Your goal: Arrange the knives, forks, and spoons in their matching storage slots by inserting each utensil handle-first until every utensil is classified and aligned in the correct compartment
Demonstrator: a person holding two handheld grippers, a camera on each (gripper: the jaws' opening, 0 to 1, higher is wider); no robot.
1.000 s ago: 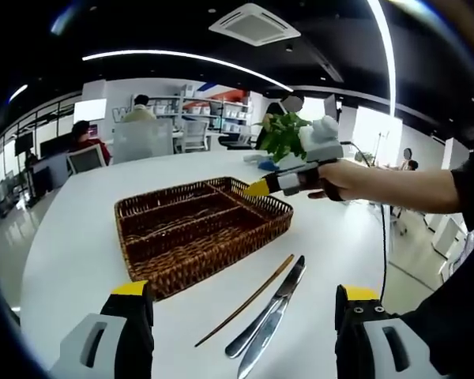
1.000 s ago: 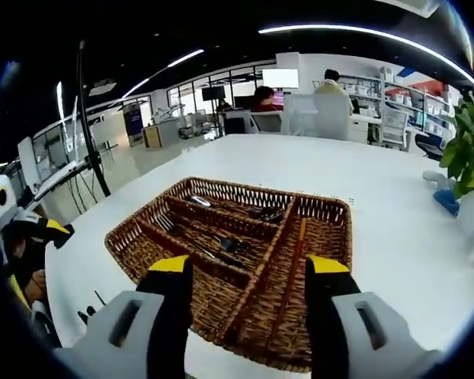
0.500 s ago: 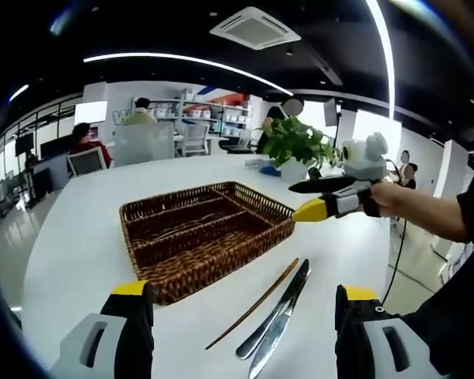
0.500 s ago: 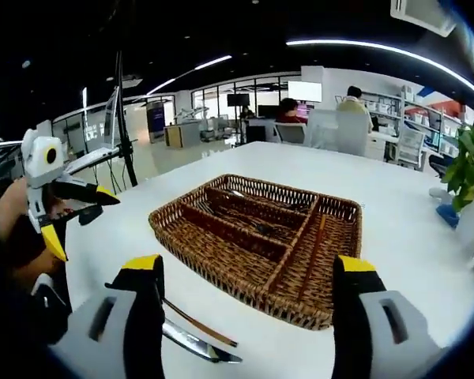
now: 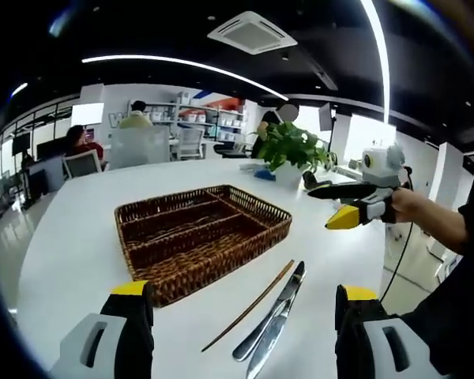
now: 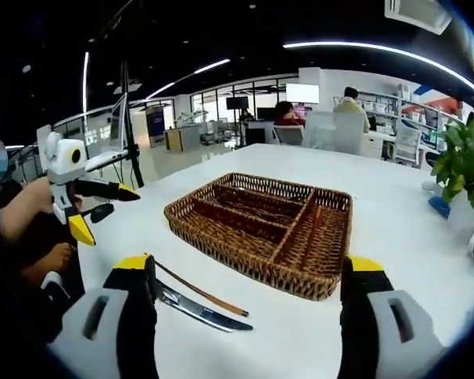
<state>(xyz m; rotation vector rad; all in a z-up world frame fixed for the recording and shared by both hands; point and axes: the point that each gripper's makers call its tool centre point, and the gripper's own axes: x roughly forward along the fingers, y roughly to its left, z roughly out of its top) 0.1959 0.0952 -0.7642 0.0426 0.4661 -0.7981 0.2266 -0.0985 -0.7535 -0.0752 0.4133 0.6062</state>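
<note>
Both claws wide open, holding nothing: left claw (image 5: 241,332), right claw (image 6: 249,304). Wicker basket (image 5: 201,229) sits on the white surface (image 5: 71,237), some cutlery already in its slots. Knife (image 5: 270,324) and a thin brown stick (image 5: 249,304) lie side by side just beside the basket. Potted plant (image 5: 292,150) behind.

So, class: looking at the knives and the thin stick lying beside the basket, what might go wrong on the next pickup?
The two knives lie overlapped, with the chopstick close alongside, so an open gripper could catch two at once. They lie flat on the smooth white table, so a jaw may slide them away. The wicker basket looks light and might shift.
</note>
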